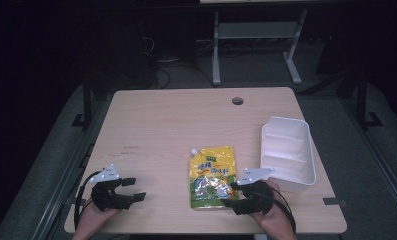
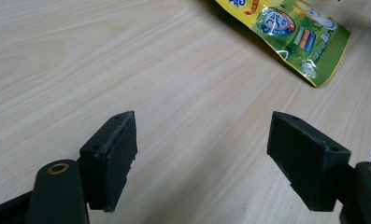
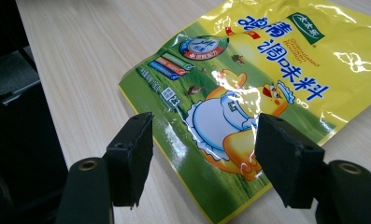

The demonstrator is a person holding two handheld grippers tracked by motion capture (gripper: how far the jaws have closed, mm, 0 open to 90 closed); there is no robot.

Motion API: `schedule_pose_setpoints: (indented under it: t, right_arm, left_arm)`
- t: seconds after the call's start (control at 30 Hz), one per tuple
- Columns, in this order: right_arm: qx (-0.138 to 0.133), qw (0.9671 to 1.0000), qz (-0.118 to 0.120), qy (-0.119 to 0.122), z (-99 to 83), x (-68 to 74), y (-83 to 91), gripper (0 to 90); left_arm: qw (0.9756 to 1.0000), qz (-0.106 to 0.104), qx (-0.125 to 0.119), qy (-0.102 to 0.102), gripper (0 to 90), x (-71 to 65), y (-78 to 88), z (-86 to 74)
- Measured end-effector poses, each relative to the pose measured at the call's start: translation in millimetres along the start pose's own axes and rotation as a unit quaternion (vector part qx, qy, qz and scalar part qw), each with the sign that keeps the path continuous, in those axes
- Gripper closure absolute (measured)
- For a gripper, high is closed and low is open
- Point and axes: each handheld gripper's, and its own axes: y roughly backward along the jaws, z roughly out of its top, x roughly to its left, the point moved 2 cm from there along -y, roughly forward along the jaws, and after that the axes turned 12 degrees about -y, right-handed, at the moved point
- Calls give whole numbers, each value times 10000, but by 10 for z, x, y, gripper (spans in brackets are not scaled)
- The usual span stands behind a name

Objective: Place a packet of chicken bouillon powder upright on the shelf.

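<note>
In the high view, the left tongs [image 1: 128,189] rest low over bare desk [image 1: 161,125], spread apart and grasping nothing. The yellow pouch [image 1: 212,176] lies flat, well to the right of them. The right tongs [image 1: 234,195] are at the pouch's near right corner, probably to take it by the edge. A white bin [image 1: 288,152] stands just beyond the right tongs, maybe as the place for the pouch. The person's hands are cut off by the lower border.

In the left gripper view, the left tongs [image 2: 202,158] are released, only wood between them. The pouch [image 2: 295,32] is far ahead, cut by the upper border.

In the right gripper view, the right tongs [image 3: 204,161] are released too, and the pouch [image 3: 248,84] lies just beyond and under their gap. Whether they touch the foil I cannot tell. Glare hides part of the print.
</note>
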Motion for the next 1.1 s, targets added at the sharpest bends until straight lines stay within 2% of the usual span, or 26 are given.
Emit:
schedule_pose_setpoints:
  t: [0.37,0.43,0.53,0.63,0.87,0.9,0.93,1.1]
  right_arm:
    - [-79,10000,-21,-14,38,-5,-10,365]
    - [-58,9999,-88,-33,55,-6,-27,379]
    - [-52,9999,-98,-50,84,-18,-53,398]
    - [-17,9999,-96,-75,99,-25,-74,415]
    - [148,9997,-182,81,151,-10,-166,435]
    - [181,9996,-195,108,151,-6,-176,435]
    - [204,9995,-206,136,150,-3,-183,437]
    - [255,9990,-267,242,144,3,-200,435]
  left_arm:
    - [9998,-112,88,-101,239,-53,-105,62]
    - [9997,-149,125,-151,239,-75,-138,93]
    - [9996,-288,3,-64,239,-104,-167,157]
    - [9996,-278,1,-95,243,-132,-196,222]
    - [9992,-346,129,-143,249,-194,-458,537]
    - [9992,-346,129,-143,251,-194,-458,537]
    - [9991,-363,173,-154,255,-205,-556,635]
    - [9987,-337,352,-136,260,-216,-800,880]
